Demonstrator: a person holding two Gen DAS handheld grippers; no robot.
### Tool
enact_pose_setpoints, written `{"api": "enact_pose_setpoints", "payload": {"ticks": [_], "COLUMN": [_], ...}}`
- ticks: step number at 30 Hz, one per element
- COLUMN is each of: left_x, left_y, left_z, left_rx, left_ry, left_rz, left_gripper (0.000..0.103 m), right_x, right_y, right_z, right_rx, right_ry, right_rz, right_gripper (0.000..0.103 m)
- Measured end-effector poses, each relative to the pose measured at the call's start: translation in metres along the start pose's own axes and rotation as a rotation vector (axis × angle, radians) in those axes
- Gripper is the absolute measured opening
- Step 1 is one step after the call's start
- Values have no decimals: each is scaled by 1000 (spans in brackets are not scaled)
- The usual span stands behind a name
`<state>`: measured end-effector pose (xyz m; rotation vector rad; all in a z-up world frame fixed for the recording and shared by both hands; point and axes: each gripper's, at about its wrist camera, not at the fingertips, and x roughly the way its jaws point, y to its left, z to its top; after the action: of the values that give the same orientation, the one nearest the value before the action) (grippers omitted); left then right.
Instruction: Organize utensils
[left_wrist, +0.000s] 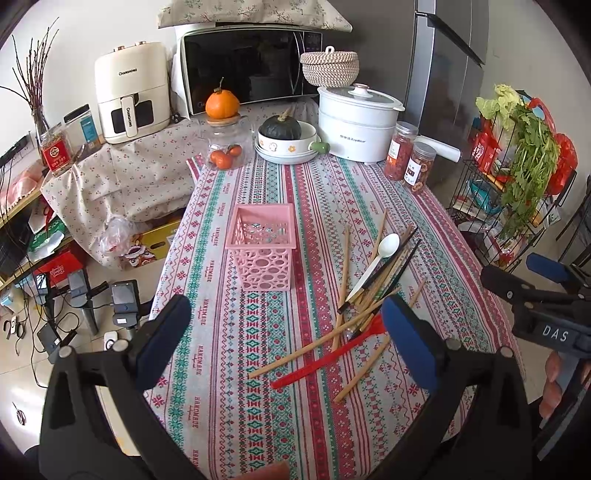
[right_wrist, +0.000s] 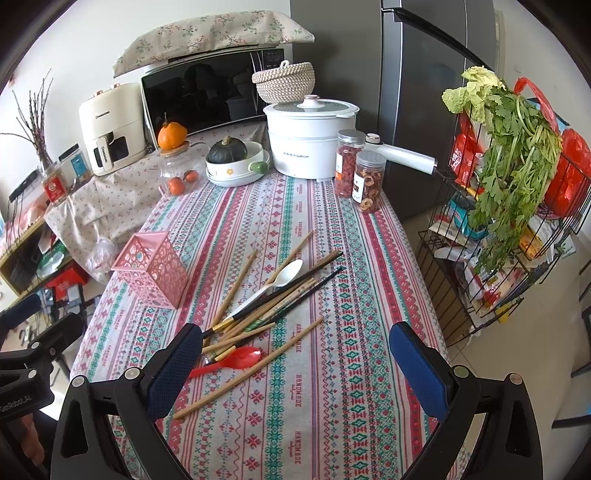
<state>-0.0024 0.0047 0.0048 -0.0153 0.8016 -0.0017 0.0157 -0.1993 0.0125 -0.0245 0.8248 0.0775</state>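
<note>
A pink perforated basket (left_wrist: 264, 246) (right_wrist: 153, 268) stands upright on the patterned tablecloth. To its right lies a loose pile of wooden and black chopsticks (left_wrist: 376, 280) (right_wrist: 266, 302), with a white spoon (left_wrist: 382, 251) (right_wrist: 284, 277) on top and a red spoon (left_wrist: 332, 354) (right_wrist: 236, 358) at the near end. My left gripper (left_wrist: 288, 343) is open and empty, hovering above the table in front of the basket and pile. My right gripper (right_wrist: 299, 373) is open and empty, above the near end of the pile. Each gripper shows at the edge of the other's view.
At the table's far end stand a white electric pot (right_wrist: 310, 144), two snack jars (right_wrist: 360, 177), a bowl with a green squash (right_wrist: 236, 162) and a glass jar with oranges (right_wrist: 177, 173). A wire rack with greens (right_wrist: 509, 206) stands right of the table.
</note>
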Motion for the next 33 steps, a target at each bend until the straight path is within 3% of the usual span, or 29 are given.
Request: {"api": "enact_pose_setpoints", "payload": {"ticks": [33], "left_x": [-5], "left_y": [5], "left_z": [8], "left_rx": [-3], "left_ry": [-6], "left_rz": [4], "left_gripper": [103], "right_x": [1], "right_y": [-3], "right_z": [-2], "right_rx": [6], "right_ry": [6], "right_rz": [0], "right_gripper": [102]}}
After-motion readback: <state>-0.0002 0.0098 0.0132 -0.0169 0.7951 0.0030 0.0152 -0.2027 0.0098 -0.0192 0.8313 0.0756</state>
